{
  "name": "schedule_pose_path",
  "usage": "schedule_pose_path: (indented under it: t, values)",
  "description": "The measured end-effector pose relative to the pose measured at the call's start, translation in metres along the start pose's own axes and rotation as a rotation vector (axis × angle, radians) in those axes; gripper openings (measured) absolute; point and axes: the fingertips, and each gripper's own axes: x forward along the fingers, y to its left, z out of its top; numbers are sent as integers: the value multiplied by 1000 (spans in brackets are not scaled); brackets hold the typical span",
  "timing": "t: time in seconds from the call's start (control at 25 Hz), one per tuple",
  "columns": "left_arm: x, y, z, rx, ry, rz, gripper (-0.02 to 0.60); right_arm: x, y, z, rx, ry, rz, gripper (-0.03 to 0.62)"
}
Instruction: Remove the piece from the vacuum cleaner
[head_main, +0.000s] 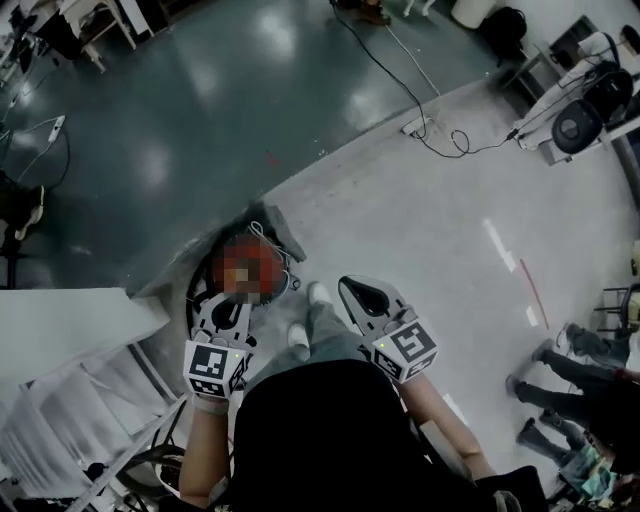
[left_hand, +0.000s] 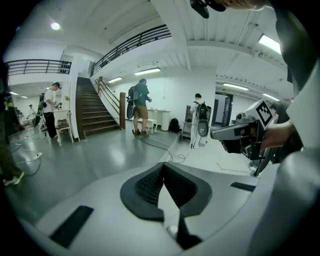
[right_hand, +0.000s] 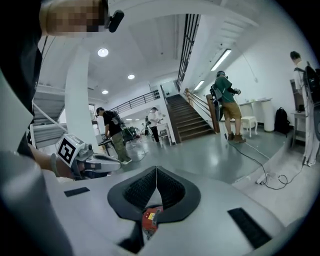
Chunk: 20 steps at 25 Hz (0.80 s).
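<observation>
The person is standing on a pale floor (head_main: 420, 230) and holding both grippers out low, side by side and apart, in the lower middle of the head view. The left gripper (left_hand: 162, 165) is keeping its fingers pressed together, tips meeting, with nothing pinched. The right gripper (right_hand: 156, 170) is also holding its fingers pressed together at the tips. A small red bit with a yellow label (right_hand: 149, 218) is showing in the gap behind its pads, and what it is cannot be told.

What seems to be the vacuum (head_main: 205, 275), a dark body with wire loops partly under a blur patch, is sitting on the floor at centre left of the head view. It is just ahead of the left gripper and not touching either one. Its piece cannot be made out.

A cable (head_main: 390, 70) is running across the upper middle of that view to a power strip (head_main: 415, 125). In the gripper views, stairs (left_hand: 92, 112) are rising in the background and several people are standing about, one (left_hand: 140, 107) near the stair foot.
</observation>
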Motion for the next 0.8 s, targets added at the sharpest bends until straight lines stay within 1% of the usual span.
schedule_pose_path:
  t: [0.2, 0.32, 0.44, 0.64, 0.8]
  values:
    - [24, 25, -7, -62, 65, 88, 18, 45, -31, -6, 24, 51, 87, 29]
    - [34, 37, -5, -94, 78, 149, 18, 71, -45, -9, 36, 94, 133, 31]
    - [38, 47, -12, -118, 87, 209, 18, 95, -54, -18, 38, 144, 178, 31]
    - [37, 64, -34, -188, 117, 283, 18, 132, -62, -44, 44, 235, 213, 34]
    - [29, 83, -51, -214, 135, 315, 18, 163, -58, -72, 41, 310, 230, 64]
